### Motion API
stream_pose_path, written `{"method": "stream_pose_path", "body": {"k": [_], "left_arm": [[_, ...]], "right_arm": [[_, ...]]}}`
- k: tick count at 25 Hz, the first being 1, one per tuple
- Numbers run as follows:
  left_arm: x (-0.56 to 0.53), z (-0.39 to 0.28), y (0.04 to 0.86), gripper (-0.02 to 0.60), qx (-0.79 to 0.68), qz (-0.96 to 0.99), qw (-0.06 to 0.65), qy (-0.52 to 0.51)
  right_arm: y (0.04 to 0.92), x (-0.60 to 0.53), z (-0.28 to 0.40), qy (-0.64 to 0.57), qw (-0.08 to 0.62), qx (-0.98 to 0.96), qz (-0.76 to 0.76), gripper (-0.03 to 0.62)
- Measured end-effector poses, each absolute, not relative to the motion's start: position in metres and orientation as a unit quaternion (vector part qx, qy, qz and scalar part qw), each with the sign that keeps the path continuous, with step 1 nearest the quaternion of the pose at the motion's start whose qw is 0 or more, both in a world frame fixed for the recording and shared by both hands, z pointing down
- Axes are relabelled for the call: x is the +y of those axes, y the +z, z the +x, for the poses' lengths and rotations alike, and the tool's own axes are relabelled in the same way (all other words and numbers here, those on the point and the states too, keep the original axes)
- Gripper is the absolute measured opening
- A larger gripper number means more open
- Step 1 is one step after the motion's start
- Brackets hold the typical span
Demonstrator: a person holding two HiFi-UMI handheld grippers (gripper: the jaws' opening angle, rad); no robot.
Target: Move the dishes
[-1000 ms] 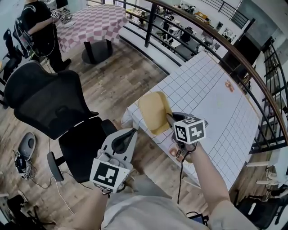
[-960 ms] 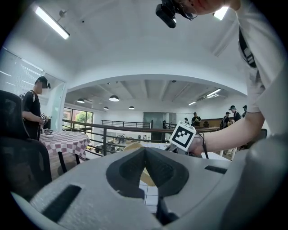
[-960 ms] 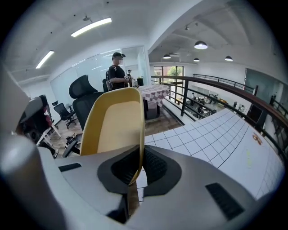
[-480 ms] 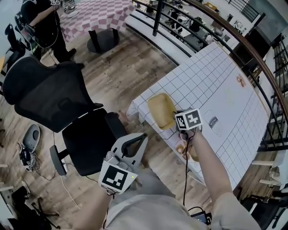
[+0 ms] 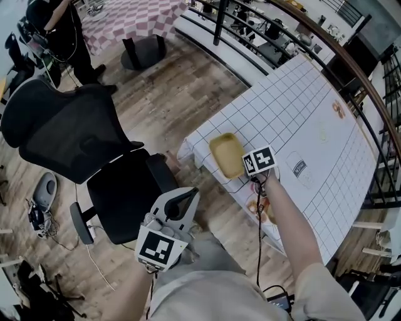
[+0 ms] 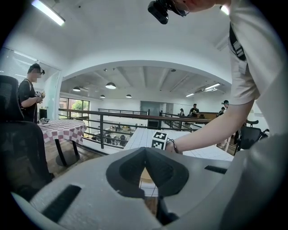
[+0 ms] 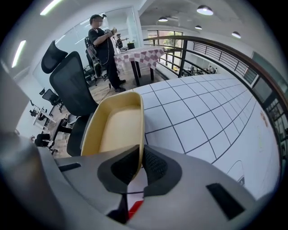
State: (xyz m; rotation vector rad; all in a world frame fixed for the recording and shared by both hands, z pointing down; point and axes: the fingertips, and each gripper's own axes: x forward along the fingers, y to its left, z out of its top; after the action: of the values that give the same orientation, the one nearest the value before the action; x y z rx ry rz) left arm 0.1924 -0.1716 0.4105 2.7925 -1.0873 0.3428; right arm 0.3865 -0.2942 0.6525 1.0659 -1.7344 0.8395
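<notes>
A yellow rectangular dish (image 5: 225,155) lies low at the near left corner of the table (image 5: 301,106) with the white grid cloth. I cannot tell if it touches the cloth. My right gripper (image 5: 243,164) points steeply down and is shut on the dish's near rim. In the right gripper view the dish (image 7: 116,126) stretches away from my right gripper (image 7: 140,156), its rim pinched between the pads. My left gripper (image 5: 185,194) hangs shut and empty over my lap, beside the chair. In the left gripper view my left gripper (image 6: 145,151) shows its tips touching.
A black office chair (image 5: 75,144) stands left of the table. Small brownish items (image 5: 260,207) lie at the table's near edge under my right arm. A railing (image 5: 250,37) runs behind the table. A person (image 5: 59,25) stands by a checked table (image 5: 135,19) at the far left.
My right gripper has come down with the dish, which went from tilted up to nearly flat at the table's corner. My left gripper has sunk a little.
</notes>
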Motion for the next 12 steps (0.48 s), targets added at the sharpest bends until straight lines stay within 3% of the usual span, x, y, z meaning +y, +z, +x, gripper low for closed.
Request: {"method": "stream_pose_path", "body": {"k": [12], "left_arm": [[-0.173, 0.169, 0.424, 0.014, -0.38, 0.913, 0.077, 0.127]], "right_arm": [[0.646, -0.299, 0.388, 0.348, 0.448, -0.694, 0.443, 0.028]]}}
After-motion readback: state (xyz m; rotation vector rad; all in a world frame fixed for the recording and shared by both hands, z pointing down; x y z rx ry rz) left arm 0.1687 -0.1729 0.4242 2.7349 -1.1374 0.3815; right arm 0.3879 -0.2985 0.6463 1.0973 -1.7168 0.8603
